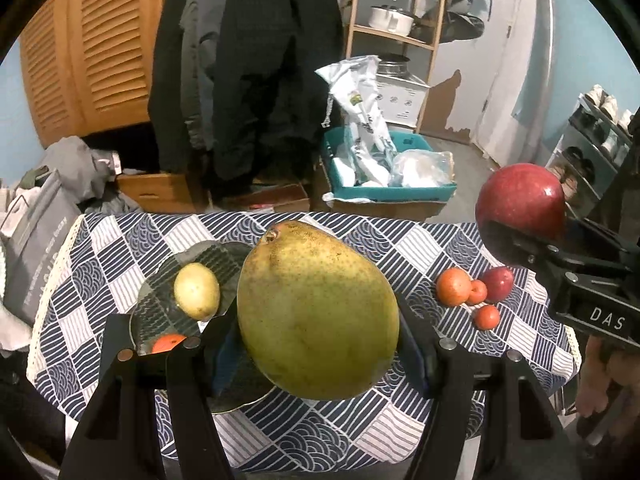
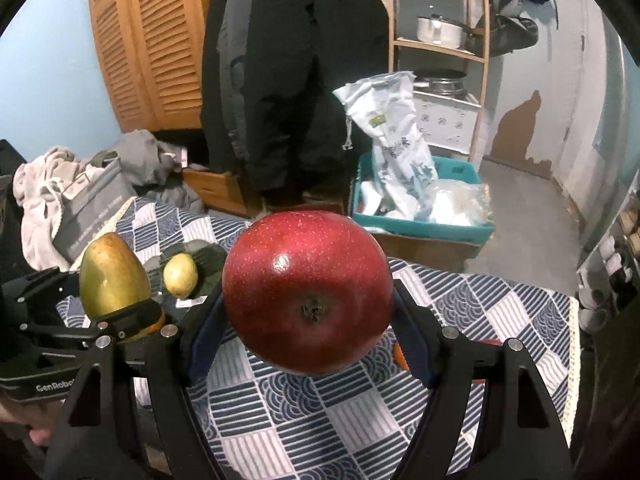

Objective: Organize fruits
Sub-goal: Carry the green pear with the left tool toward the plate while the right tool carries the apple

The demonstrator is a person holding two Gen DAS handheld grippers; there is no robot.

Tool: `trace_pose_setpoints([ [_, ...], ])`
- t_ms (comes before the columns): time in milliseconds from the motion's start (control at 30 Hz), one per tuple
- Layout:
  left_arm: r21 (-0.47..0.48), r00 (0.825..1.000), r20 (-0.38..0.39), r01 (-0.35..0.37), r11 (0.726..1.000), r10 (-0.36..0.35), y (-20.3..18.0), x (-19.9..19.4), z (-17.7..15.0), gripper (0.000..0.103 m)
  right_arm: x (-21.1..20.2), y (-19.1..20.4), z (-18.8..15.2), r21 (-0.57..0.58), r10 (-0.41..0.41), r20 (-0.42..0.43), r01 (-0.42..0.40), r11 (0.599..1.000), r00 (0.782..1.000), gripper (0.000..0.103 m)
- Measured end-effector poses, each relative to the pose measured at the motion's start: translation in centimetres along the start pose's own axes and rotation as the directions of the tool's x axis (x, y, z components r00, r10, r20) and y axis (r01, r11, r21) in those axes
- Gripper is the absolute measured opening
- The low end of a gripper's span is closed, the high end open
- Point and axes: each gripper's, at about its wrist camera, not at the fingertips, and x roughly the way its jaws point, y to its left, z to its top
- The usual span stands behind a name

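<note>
The left claw (image 1: 318, 320) grips a green mango (image 1: 316, 312) above the glass plate (image 1: 160, 292), probably to set it beside the yellow fruit (image 1: 197, 290). The right claw (image 2: 308, 304) holds a red apple (image 2: 308, 292) over the worktop (image 2: 320, 420), near the small red fruits (image 1: 476, 292), perhaps sorting by colour.

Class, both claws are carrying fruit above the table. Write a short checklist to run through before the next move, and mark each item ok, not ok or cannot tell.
1. Left claw grips the green mango on both sides: ok.
2. Right claw grips the red apple on both sides: ok.
3. Both fruits lifted off the tablecloth: ok.
4. Glass plate has bare room beside the yellow fruit: ok.
5. Small fruits clear of the claws: ok.
6. Which pile each fruit belongs to: cannot tell.
</note>
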Motion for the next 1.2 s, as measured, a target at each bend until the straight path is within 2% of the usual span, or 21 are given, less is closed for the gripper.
trace_pose_setpoints([
  [200, -0.021, 1.000, -0.010, -0.029, 0.999, 0.029, 1.8, 0.6, -0.4, 0.069, 1.5, 1.7, 0.6, -0.017, 0.029, -0.018, -0.029, 0.999, 0.999, 0.076],
  [667, -0.092, 0.992, -0.087, -0.105, 0.990, 0.097, 6.8, 4.1, -2.2, 0.069, 7.3, 6.2, 0.7, -0.063, 0.095, -0.100, -0.101, 0.993, 0.991, 0.076],
  [1033, -0.144, 0.979, -0.169, -0.135, 0.980, 0.110, 10.0, 7.5, -4.1, 0.069, 12.8, 8.9, -0.4, -0.092, 0.118, -0.194, -0.138, 0.986, 0.974, 0.076],
  [1200, -0.172, 0.972, -0.212, -0.141, 0.975, 0.104, 11.2, 8.9, -5.1, 0.069, 15.0, 10.0, -1.2, -0.096, 0.135, -0.247, -0.163, 0.982, 0.960, 0.076],
])
